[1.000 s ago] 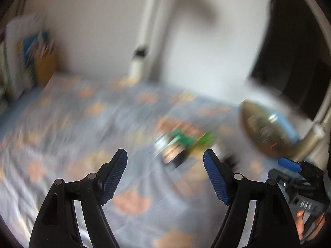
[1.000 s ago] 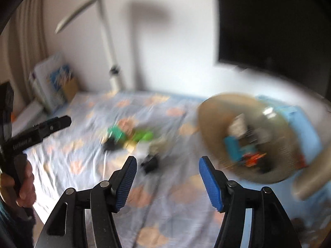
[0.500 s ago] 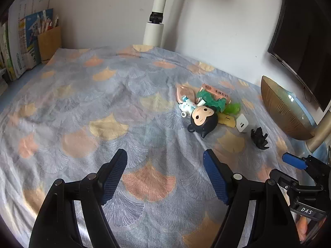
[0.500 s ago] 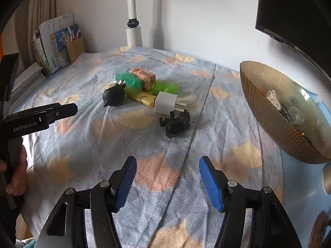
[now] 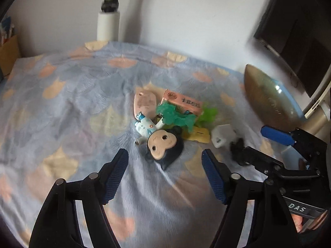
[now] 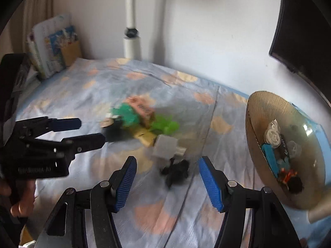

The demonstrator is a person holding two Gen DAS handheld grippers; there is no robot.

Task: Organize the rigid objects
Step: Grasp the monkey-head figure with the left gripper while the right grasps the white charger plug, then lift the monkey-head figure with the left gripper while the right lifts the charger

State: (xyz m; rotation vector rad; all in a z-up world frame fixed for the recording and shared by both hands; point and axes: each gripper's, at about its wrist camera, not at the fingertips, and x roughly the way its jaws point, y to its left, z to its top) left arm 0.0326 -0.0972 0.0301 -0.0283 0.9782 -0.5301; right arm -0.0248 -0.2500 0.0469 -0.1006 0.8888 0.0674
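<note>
A pile of small objects lies on the patterned cloth (image 5: pixel 72 107). It holds a black-haired doll (image 5: pixel 163 144), a pink box (image 5: pixel 184 102), green fluff (image 5: pixel 175 117), a yellow piece (image 5: pixel 198 134) and a white charger (image 6: pixel 165 148). My left gripper (image 5: pixel 164 159) hovers just before the doll's head. Its jaws are closing and the pads do not touch the doll. My right gripper (image 6: pixel 167 165) stands open, with a small black figure (image 6: pixel 175 172) lying between its fingertips, untouched. A gold bowl (image 6: pixel 269 124) at the right holds several small items.
A white lamp pole (image 5: pixel 108 20) rises at the back by the wall. A dark monitor (image 5: pixel 300 41) hangs above the bowl. Books and a pencil holder (image 6: pixel 53 47) stand at the far left. A pink oval object (image 5: pixel 143 103) lies beside the pile.
Both grippers have moved forward and down toward the pile. The doll now sits at the left fingertips, the black figure between the right ones. The left jaws have narrowed slightly.
</note>
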